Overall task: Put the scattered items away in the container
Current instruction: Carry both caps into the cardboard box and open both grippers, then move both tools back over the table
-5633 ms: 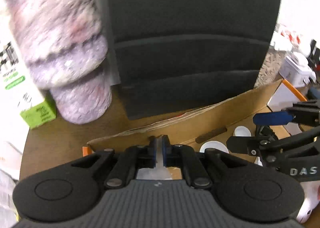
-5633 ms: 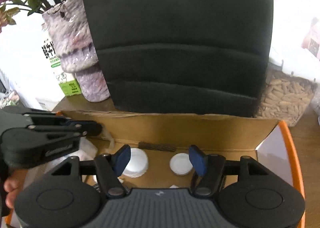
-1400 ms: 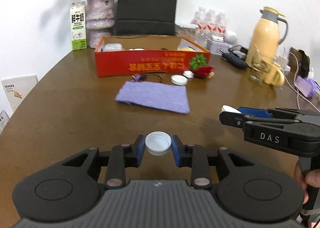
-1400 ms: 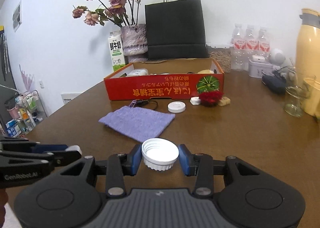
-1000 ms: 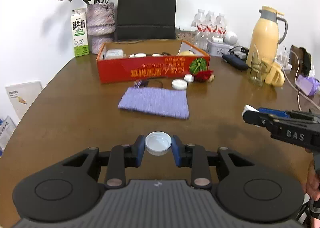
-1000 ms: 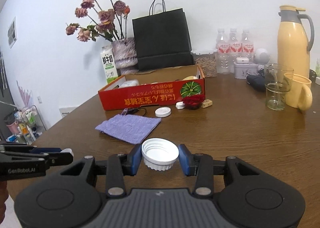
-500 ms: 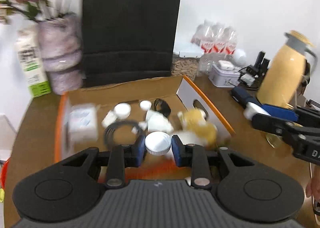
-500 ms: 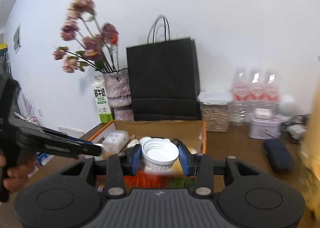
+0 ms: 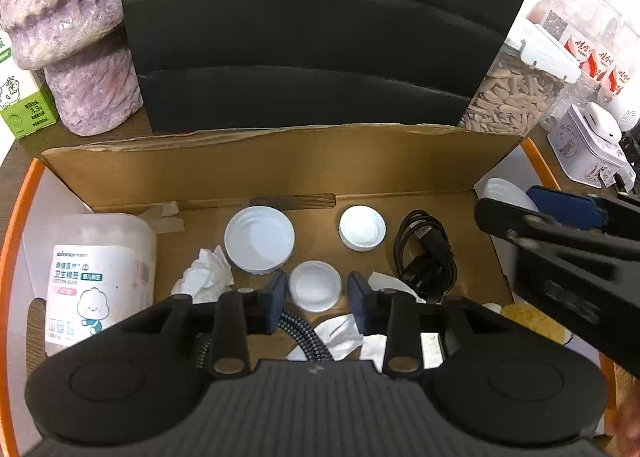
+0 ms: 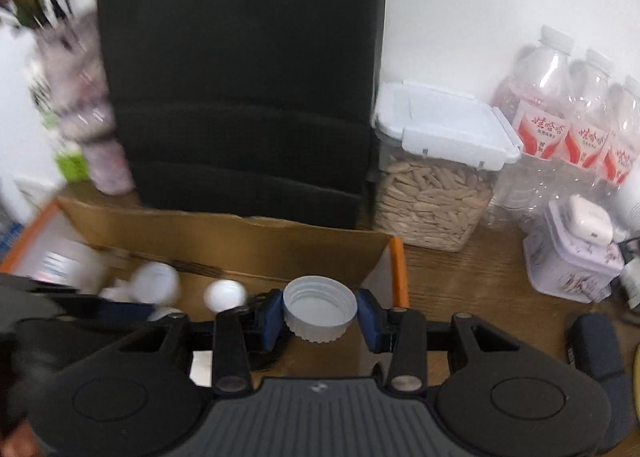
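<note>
Black paper bag [image 9: 304, 37] stands behind cardboard box [image 9: 280, 161]; left gripper [image 9: 316, 293] jaws, just opening, flank small white cap [image 9: 315, 285]; right gripper [image 10: 320, 315] clamps ribbed white lid [image 10: 319, 309]

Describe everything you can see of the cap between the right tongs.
The white plastic cap is round, with threads inside and a ribbed outer skirt. It sits open side up, slightly tilted, between the blue pads of the right tongs, which touch its sides. It hangs over the right end of the cardboard box.
</note>
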A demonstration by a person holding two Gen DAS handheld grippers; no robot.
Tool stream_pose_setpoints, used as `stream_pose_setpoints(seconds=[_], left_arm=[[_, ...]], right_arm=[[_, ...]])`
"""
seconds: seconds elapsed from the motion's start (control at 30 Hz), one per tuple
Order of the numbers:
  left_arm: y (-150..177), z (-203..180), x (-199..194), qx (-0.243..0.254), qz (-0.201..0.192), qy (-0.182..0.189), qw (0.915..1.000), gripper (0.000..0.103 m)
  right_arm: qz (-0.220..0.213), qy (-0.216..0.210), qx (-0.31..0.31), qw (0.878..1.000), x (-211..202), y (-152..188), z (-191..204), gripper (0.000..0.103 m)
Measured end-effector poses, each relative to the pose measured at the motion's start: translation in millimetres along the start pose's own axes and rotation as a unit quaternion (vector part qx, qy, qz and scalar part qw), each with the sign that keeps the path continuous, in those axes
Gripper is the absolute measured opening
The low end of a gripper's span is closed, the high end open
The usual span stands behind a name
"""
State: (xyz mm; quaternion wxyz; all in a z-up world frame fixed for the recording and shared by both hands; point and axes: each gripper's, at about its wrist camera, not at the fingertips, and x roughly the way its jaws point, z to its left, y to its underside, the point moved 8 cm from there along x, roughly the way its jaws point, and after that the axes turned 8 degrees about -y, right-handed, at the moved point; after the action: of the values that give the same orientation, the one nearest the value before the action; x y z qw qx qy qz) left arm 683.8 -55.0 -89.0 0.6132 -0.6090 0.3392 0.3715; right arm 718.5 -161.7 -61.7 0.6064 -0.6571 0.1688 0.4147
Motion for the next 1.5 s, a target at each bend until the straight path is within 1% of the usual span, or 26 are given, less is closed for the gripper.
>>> stream_pose_setpoints(seconds=[0.03, 0.07, 0.1, 0.17, 0.23, 0.3, 0.37, 0.4, 0.5, 0.57, 0.6, 0.67, 0.73, 0.8, 0.9, 0.97, 1.03, 1.1, 1.13, 1.2, 1.23, 1.33, 1.43, 1.5], left_arm=[[-0.3, -1.1, -3.6, 0.004, -0.006, 0.004, 1.0000, 0.042], [-0.3, -2.5, -8.6, 0.010, -0.010, 0.007, 0.9999, 0.047], [-2.1, -1.6, -13.8, 0.014, -0.016, 0.006, 0.9998, 0.048], [-2.5, 1.2, -28.6, 0.015, -0.026, 0.010, 0.9995, 0.049], [-1.9, 6.8, -46.8, 0.012, -0.033, 0.014, 0.9993, 0.051], [-0.7, 12.4, -63.9, 0.011, -0.035, 0.009, 0.9993, 0.054], [3.3, 21.4, -79.3, 0.010, -0.031, 0.012, 0.9994, 0.066], [6.7, 25.9, -85.9, 0.007, -0.025, 0.014, 0.9996, 0.067], [17.8, 38.6, -104.2, -0.005, -0.009, 0.006, 0.9999, 0.068], [24.4, 47.1, -119.1, -0.015, -0.006, 0.005, 0.9999, 0.070], [27.5, 50.5, -129.2, -0.018, -0.009, 0.004, 0.9998, 0.071], [34.0, 60.0, -151.0, -0.021, -0.024, -0.006, 0.9995, 0.080], [43.8, 72.1, -173.8, -0.028, -0.048, -0.023, 0.9982, 0.086], [54.2, 82.1, -190.9, -0.029, -0.060, -0.034, 0.9972, 0.086], [78.9, 97.4, -212.9, -0.031, -0.072, -0.048, 0.9957, 0.088], [101.0, 106.1, -225.5, -0.028, -0.083, -0.053, 0.9948, 0.089], [130.3, 110.2, -236.2, -0.015, -0.089, -0.052, 0.9946, 0.089], [160.9, 108.8, -245.0, 0.007, -0.091, -0.039, 0.9951, 0.089], [179.2, 105.7, -250.9, 0.025, -0.092, -0.019, 0.9953, 0.089], [207.6, 100.0, -263.8, 0.051, -0.109, 0.022, 0.9925, 0.089], [223.4, 99.3, -271.4, 0.049, -0.123, 0.029, 0.9907, 0.089], [267.0, 92.0, -286.4, 0.054, -0.170, 0.034, 0.9834, 0.093], [312.9, 78.0, -287.2, 0.060, -0.192, 0.025, 0.9793, 0.094], [341.1, 67.9, -280.5, 0.070, -0.189, 0.026, 0.9792, 0.095]], right_arm=[[0.005, 0.014, -0.001, 1.000, 5.5, -0.2, -1.3, 0.043], [0.009, 0.018, -0.006, 1.000, 7.3, 0.9, -1.2, 0.045], [0.007, 0.016, -0.010, 1.000, 6.1, 2.9, -0.8, 0.051], [-0.002, 0.008, -0.005, 1.000, -2.9, 2.5, -0.5, 0.056], [-0.018, 0.003, 0.001, 1.000, -21.2, -1.0, -2.5, 0.058], [-0.028, 0.009, 0.003, 1.000, -40.2, -3.8, -6.6, 0.068], [-0.033, 0.011, -0.001, 0.999, -58.9, -4.9, -8.2, 0.073], [-0.031, 0.012, -0.003, 0.999, -67.9, -4.2, -8.5, 0.074], [-0.016, 0.001, 0.000, 1.000, -89.7, 3.0, -6.9, 0.076], [-0.004, -0.010, 0.011, 1.000, -104.8, 10.8, -4.3, 0.076], [0.000, -0.016, 0.016, 1.000, -112.1, 14.6, -2.8, 0.076], [0.001, -0.030, 0.026, 0.999, -126.5, 23.3, 2.5, 0.076], [0.001, -0.054, 0.034, 0.998, -144.0, 33.1, 10.6, 0.076], [0.000, -0.081, 0.043, 0.996, -159.2, 44.3, 17.5, 0.076], [-0.005, -0.103, 0.047, 0.994, -183.4, 62.0, 27.3, 0.077], [-0.014, -0.113, 0.040, 0.993, -200.5, 77.5, 35.6, 0.078], [-0.025, -0.128, 0.026, 0.991, -220.0, 97.2, 45.9, 0.081], [-0.037, -0.141, 0.015, 0.989, -238.9, 119.1, 55.8, 0.081], [-0.044, -0.147, 0.008, 0.988, -248.9, 131.5, 60.4, 0.081], [-0.059, -0.154, -0.003, 0.986, -266.5, 155.2, 68.0, 0.082], [-0.066, -0.156, -0.009, 0.985, -275.1, 168.0, 71.3, 0.082], [-0.091, -0.163, -0.009, 0.982, -295.3, 207.6, 79.0, 0.083], [-0.101, -0.166, 0.000, 0.981, -302.0, 251.7, 86.1, 0.083], [-0.105, -0.169, -0.009, 0.980, -302.1, 280.1, 93.0, 0.083]])
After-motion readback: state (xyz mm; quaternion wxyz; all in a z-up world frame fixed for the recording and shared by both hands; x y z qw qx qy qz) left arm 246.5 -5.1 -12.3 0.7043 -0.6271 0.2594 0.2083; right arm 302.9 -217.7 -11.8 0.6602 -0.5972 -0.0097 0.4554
